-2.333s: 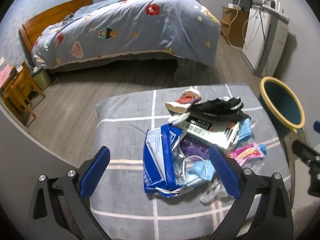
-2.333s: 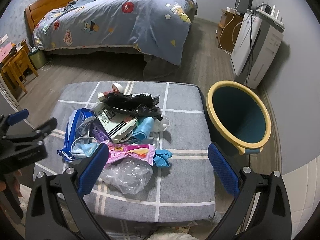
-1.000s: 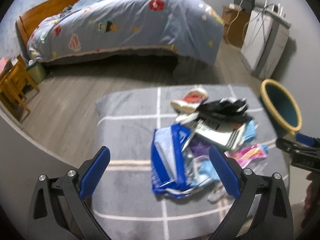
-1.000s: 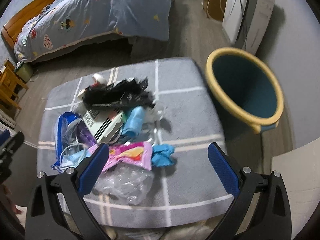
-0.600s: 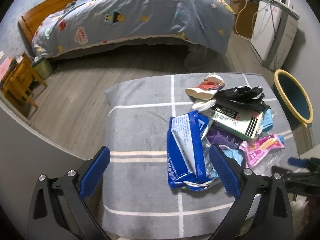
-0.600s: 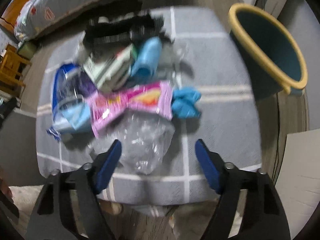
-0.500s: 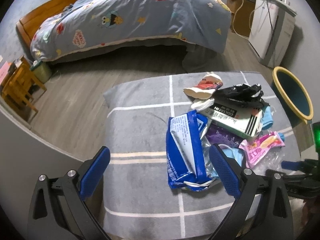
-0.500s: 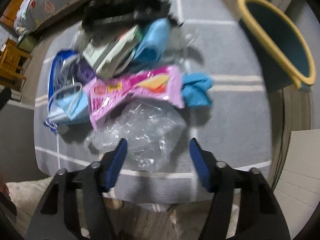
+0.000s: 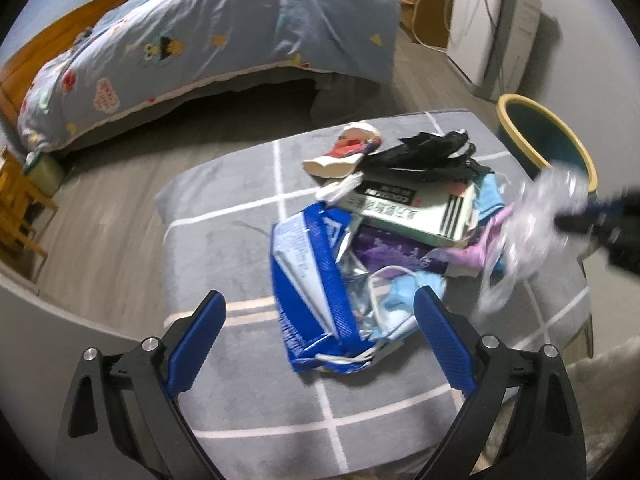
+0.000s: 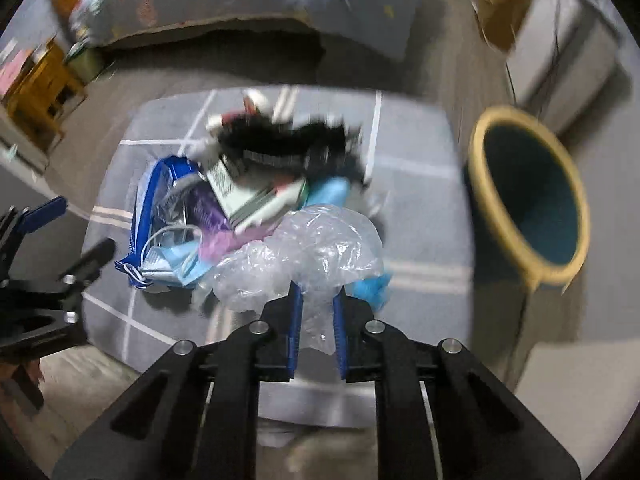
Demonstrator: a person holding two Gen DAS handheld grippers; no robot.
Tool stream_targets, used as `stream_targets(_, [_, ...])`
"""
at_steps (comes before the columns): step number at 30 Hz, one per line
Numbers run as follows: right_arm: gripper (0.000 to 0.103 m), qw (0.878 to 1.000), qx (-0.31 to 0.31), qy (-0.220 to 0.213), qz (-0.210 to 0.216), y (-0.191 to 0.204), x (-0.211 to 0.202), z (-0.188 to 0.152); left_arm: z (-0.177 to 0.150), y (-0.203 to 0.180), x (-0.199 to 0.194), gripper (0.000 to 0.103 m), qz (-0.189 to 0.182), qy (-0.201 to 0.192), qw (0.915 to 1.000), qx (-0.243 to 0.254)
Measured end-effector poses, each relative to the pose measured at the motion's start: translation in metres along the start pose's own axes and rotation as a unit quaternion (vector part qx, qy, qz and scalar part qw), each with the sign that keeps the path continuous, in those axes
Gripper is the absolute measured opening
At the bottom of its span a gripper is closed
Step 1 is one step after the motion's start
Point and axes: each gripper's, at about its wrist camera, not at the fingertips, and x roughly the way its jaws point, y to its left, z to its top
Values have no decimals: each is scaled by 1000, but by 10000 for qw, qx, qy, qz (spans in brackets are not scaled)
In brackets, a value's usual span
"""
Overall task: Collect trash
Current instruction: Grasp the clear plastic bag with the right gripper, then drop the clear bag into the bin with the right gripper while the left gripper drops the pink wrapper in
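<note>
Right gripper (image 10: 316, 296) pinches a crumpled clear plastic bag (image 10: 308, 248); left gripper (image 9: 320, 320) hangs wide open over the trash pile.

The right gripper's blue-padded fingers (image 10: 295, 320) stand narrow, closed on the lower part of the clear bag, which bulges out ahead of them above the near right part of the grey cushion with white grid lines (image 10: 420, 200). In the left wrist view the same bag shows as a blurred clear mass at right. The left gripper holds nothing, its fingers (image 9: 198, 344) spread either side of a blue and white foil wrapper (image 9: 308, 272) and a light blue face mask (image 9: 404, 300). Farther on lie a white and green printed carton (image 9: 408, 212), a pink wrapper (image 9: 476, 248) and a black plastic bag (image 9: 432, 152). A dark teal bin with a yellow rim (image 10: 528, 200) stands on the floor right of the cushion. A bed with a grey-blue patterned quilt (image 9: 224, 40) lies far behind.
</note>
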Motion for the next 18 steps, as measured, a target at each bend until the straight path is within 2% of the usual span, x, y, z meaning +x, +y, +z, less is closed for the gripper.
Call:
stream_targets(5, [13,9988,-83,-409,-265,-36,-22,22,4,-24,4,89,-346,-58,9990,284])
stream_targets(8, [14,9989,319,-329,-50,-60,-15,24,2,-48,13,80,-556,17,9964,640])
stream_targets(12, [14,9977,600,-308,105,-78,-11,23,-7,-86,30,73,-993,242,9895,1019])
stream_targets(16, [14,9964,743,-335,243,-85,-8,22,-12,-118,43,70,-1062,281,9839,1412])
stream_targets(18, [14,9961,783,-320,252,-90,-7,20,-13,-131,52,63,-1090,350,9817,1523])
